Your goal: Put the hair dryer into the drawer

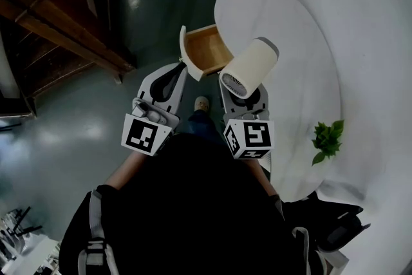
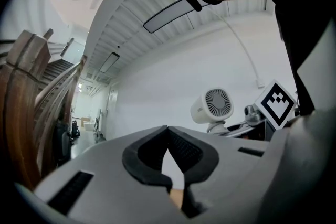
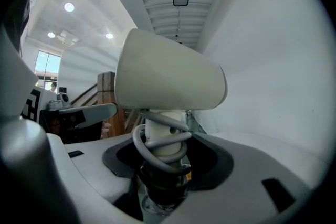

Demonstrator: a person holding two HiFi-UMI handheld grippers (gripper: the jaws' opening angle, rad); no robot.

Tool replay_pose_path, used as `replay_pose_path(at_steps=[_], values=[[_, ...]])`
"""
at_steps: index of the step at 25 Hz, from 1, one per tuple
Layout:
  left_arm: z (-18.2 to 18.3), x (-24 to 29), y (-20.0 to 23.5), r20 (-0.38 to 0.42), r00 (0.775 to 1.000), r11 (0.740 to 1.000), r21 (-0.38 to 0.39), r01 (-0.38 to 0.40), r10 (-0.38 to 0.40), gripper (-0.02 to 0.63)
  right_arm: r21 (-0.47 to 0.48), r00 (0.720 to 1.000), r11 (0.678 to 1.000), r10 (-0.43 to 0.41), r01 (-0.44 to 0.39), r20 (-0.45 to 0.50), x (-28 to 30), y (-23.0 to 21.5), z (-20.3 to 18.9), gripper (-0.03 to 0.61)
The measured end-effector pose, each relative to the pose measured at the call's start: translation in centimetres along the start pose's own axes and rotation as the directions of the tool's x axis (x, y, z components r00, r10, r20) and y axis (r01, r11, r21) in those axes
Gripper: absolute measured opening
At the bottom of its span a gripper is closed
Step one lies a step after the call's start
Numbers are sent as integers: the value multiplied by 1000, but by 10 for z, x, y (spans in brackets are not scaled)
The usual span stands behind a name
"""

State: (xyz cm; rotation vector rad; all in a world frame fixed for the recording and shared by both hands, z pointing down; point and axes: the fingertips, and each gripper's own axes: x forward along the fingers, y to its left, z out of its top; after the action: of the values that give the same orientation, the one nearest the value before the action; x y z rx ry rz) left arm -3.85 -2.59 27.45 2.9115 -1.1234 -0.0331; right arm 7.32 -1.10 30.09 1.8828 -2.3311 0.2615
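A cream hair dryer (image 1: 252,66) stands upright in my right gripper (image 1: 243,93), its round rear grille facing me. In the right gripper view the jaws are shut on the dryer's handle (image 3: 164,147), which has a grey cord coiled round it, and the dryer's barrel (image 3: 168,78) fills the frame above. An open wooden drawer (image 1: 205,48) juts from the white rounded cabinet (image 1: 283,22) just ahead of both grippers. My left gripper (image 1: 175,74) sits to the left of the dryer, pointing at the drawer's near corner. Its fingers (image 2: 184,149) meet at the tips with nothing between them. The left gripper view shows the dryer (image 2: 212,106) off to its right.
A dark wooden staircase (image 1: 58,16) rises at the left over a glossy dark floor (image 1: 77,125). A small green plant (image 1: 328,138) stands on the white top at the right. A black bag (image 1: 335,228) lies low at the right. My shoe (image 1: 201,103) shows between the grippers.
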Motion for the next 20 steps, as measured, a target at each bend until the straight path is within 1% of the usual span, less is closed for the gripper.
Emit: replay_pose_path(at_steps=[2, 5, 10, 14, 20], values=[[1, 17, 5, 8, 1000, 1000, 6, -26, 26, 8, -5, 1000, 1000, 27, -27, -10, 15, -13, 2, 242], [-1, 42, 13, -2, 998, 998, 8, -64, 64, 8, -18, 997, 997, 70, -70, -26, 37, -31, 6, 242], [0, 73, 21, -4, 994, 994, 25, -105, 105, 8, -52, 991, 990, 128, -130, -37, 65, -51, 10, 242], [-5, 83, 25, -16, 991, 991, 29, -132, 133, 8, -39, 984, 985, 165, -168, -65, 79, -56, 0, 242], [-17, 94, 44, -50, 988, 989, 15, -144, 145, 8, -42, 973, 978, 197, -203, -121, 103, -50, -14, 242]])
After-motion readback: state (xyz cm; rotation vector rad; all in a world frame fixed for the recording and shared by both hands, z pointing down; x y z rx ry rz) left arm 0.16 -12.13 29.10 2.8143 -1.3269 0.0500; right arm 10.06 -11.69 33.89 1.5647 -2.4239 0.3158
